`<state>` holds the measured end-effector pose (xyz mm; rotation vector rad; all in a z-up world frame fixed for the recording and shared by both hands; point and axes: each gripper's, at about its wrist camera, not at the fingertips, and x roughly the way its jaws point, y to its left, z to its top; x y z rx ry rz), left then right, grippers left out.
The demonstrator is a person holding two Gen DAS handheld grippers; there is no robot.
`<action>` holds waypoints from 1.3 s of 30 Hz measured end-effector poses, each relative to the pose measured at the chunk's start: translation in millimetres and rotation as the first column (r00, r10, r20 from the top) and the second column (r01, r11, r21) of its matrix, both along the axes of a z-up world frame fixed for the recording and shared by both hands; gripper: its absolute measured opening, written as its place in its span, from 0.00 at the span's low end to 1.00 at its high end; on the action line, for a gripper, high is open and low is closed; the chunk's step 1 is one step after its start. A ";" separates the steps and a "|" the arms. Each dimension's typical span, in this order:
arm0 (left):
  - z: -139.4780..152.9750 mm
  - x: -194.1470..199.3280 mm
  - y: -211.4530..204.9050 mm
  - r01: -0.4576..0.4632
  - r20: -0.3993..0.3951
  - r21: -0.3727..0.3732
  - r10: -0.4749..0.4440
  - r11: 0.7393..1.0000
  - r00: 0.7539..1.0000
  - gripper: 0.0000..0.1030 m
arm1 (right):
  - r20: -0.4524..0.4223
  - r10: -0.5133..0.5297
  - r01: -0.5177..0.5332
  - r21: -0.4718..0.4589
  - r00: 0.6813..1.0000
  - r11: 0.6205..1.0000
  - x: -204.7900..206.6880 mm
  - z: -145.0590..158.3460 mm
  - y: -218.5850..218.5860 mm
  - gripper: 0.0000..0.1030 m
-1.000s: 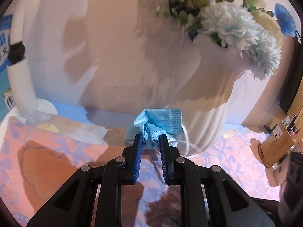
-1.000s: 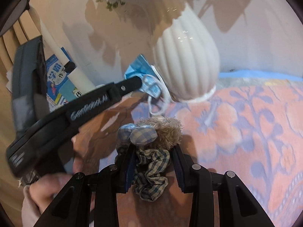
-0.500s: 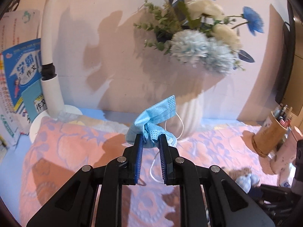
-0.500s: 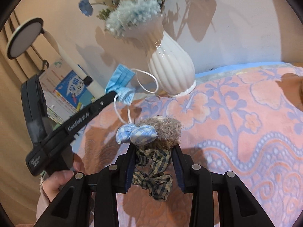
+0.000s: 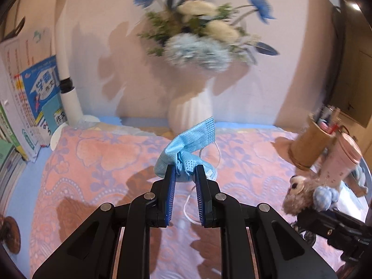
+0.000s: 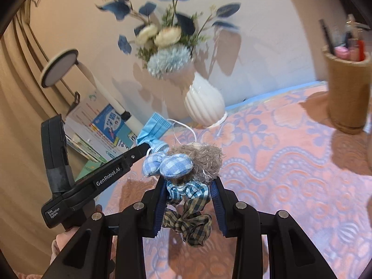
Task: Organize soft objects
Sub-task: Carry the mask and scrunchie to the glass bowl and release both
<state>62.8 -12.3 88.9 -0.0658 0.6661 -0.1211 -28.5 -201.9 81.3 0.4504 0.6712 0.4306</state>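
The left tool (image 5: 184, 174) is seen closed on a crumpled blue face mask (image 5: 186, 144), which is held clear above the bench. The mask is pinched through its bunched middle, so that one pleated end stands up and a white ear loop (image 5: 189, 207) dangles below the fingers. It is judged to be very light, limp and easily crushed; nothing in it can break, but the thin fabric could slide out of a loose pinch, and the trailing loop could be caught on anything passed close by. The bunched middle is judged the best place to hold it, since several layers are trapped there at once.

Behind it, near the wall, a white ribbed vase (image 6: 204, 103) of flowers stands on the patterned pink cloth (image 5: 97, 158) that covers the bench. It is hard and breakable, and is best kept well apart from the loops.

The right tool (image 6: 188, 194) is closed on a small stuffed bear (image 6: 200, 158), also held above the bench. The bear is gripped low, at its checked blue-and-tan clothing (image 6: 188, 211), with the furry head and a padded blue checked part standing above the fingers. It is judged soft, springy and light, though heavier than the mask; being top-heavy in this grip, it may swing or tilt. A hold on the stuffed body would be firmer than one on loose cloth alone.
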 end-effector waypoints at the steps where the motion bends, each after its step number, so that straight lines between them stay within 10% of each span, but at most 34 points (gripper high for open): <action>1: 3.5 -6.1 -8.8 0.014 0.008 0.004 -0.014 1.000 1.000 0.14 | 0.006 -0.009 0.009 0.007 1.000 1.000 -5.0 1.9 -6.4 0.35; 22: 36.4 -85.4 -176.5 0.314 0.067 0.014 -0.314 0.949 0.947 0.14 | 0.103 -0.271 0.248 0.194 0.957 0.949 -110.1 21.4 -179.2 0.35; 39: 76.9 -88.4 -299.9 0.597 0.131 -0.077 -0.585 0.799 0.800 0.14 | 0.155 -0.506 0.490 0.134 0.848 0.861 -141.0 73.6 -333.5 0.35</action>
